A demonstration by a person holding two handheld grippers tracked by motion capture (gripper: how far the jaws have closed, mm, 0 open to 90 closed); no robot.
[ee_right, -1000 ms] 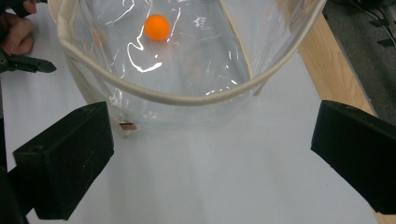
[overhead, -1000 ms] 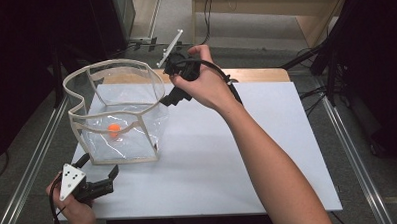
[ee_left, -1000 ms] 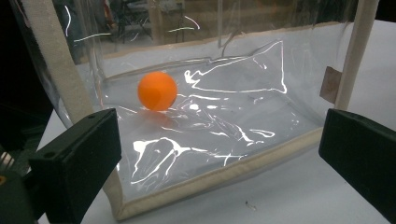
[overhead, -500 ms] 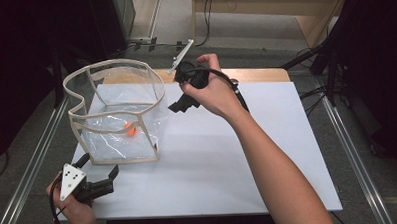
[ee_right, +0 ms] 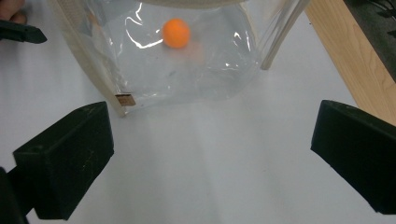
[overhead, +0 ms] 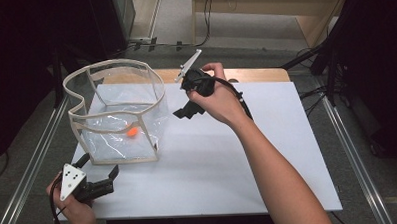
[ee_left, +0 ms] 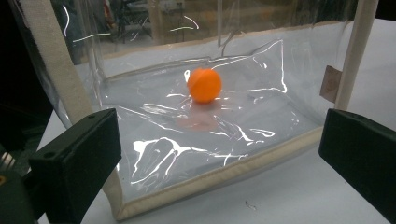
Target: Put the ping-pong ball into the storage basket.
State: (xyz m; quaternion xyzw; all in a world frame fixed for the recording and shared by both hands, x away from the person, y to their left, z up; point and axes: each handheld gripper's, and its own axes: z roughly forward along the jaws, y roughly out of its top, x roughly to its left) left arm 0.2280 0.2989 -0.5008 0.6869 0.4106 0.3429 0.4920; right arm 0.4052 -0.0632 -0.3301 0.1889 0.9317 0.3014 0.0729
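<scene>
A clear plastic bag with cream trim (overhead: pixel 117 115) stands open on the white table at the left. An orange ball (overhead: pixel 131 131) lies on its floor, also seen through the plastic in the left gripper view (ee_left: pixel 204 85) and the right gripper view (ee_right: pixel 176 32). My left gripper (overhead: pixel 110 177) is open, low at the near left corner, just in front of the bag's near wall (ee_left: pixel 196 154). My right gripper (overhead: pixel 184 112) is held up in the air right of the bag, open and holding nothing.
The white table top (overhead: pixel 238 155) spreads right of the bag. A wooden strip (overhead: pixel 255 74) runs along its far edge. Metal rails (overhead: pixel 33 163) flank the table, and cables lie on the floor behind.
The orange ball has rolled to the right across the bag's floor. My right gripper has drawn back to the right, away from the bag's rim. The left gripper has stayed put.
</scene>
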